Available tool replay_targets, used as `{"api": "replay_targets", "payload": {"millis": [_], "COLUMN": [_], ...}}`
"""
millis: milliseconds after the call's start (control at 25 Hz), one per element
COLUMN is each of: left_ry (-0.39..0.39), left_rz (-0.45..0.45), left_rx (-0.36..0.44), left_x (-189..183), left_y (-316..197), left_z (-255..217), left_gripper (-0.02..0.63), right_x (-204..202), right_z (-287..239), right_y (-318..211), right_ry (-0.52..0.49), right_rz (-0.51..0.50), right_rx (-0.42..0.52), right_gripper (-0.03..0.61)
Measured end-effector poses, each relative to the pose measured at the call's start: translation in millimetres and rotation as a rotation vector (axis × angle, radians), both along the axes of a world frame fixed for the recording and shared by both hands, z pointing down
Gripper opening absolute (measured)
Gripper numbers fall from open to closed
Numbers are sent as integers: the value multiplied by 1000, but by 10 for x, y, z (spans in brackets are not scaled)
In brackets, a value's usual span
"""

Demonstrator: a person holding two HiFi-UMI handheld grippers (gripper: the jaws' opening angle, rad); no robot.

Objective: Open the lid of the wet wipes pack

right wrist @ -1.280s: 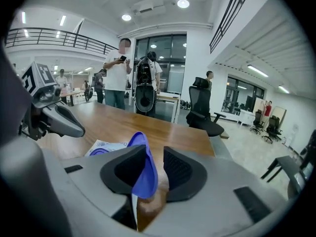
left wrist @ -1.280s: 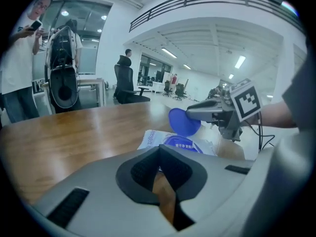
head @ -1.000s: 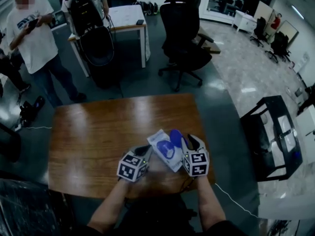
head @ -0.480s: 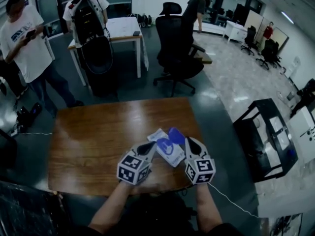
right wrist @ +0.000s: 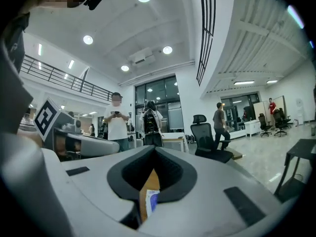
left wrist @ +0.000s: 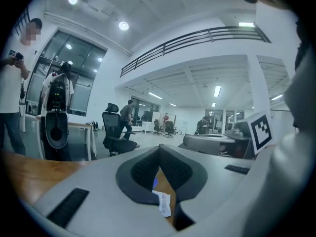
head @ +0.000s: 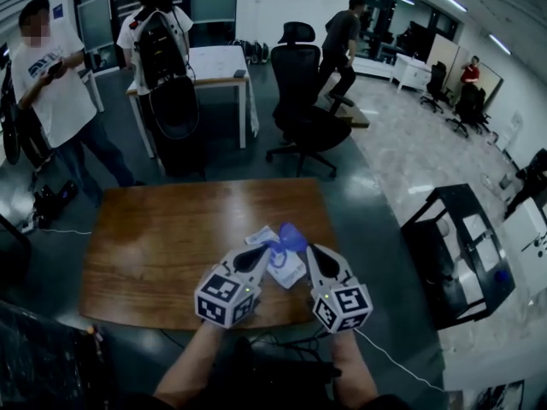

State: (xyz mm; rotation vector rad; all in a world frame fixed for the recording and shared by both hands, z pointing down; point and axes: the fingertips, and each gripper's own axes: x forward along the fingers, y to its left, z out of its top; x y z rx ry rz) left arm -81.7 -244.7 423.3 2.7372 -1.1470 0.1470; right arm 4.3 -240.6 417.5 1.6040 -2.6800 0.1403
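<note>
The wet wipes pack (head: 280, 267), white with blue print, lies on the wooden table (head: 154, 237) near its front right. Its blue lid (head: 291, 238) stands flipped up at the far end. Both grippers hang above the table and point level. My left gripper (head: 263, 251) is over the pack's left edge, and my right gripper (head: 309, 250) is just right of the lid. In the left gripper view the jaws (left wrist: 159, 148) meet with nothing between them. A strip of the pack (left wrist: 163, 203) shows below them. The right gripper (right wrist: 154, 149) is likewise shut, the pack (right wrist: 151, 200) glimpsed beneath.
A black office chair (head: 308, 101) and a white table (head: 214, 62) stand beyond the wooden table. People stand at the far left (head: 51, 75) and by the white table. A black cart (head: 461, 246) is at the right. A cable (head: 393, 353) trails off the front edge.
Both grippers have risen off the table towards the camera. The right jaws, open a second ago beside the lid, have closed. The pack stays on the table with its lid up.
</note>
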Motion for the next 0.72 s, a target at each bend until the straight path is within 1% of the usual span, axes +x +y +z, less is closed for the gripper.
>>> {"api": "replay_targets", "payload": {"millis": [160, 480, 720], "left_ry": [8, 6, -16], "left_rz": [-20, -50, -64], "left_rx": [21, 64, 80], "left_x": [132, 324, 364], "left_y": [162, 456, 536], "left_z": [-148, -255, -295], "left_gripper": [-6, -6, -6], "right_x": [-15, 39, 81], "right_z": [-197, -304, -398], "right_y": [182, 438, 521], "right_ry": [-17, -28, -46], "right_rz": [-62, -143, -163], "right_rx": [25, 56, 73], "right_gripper": [11, 9, 9]}}
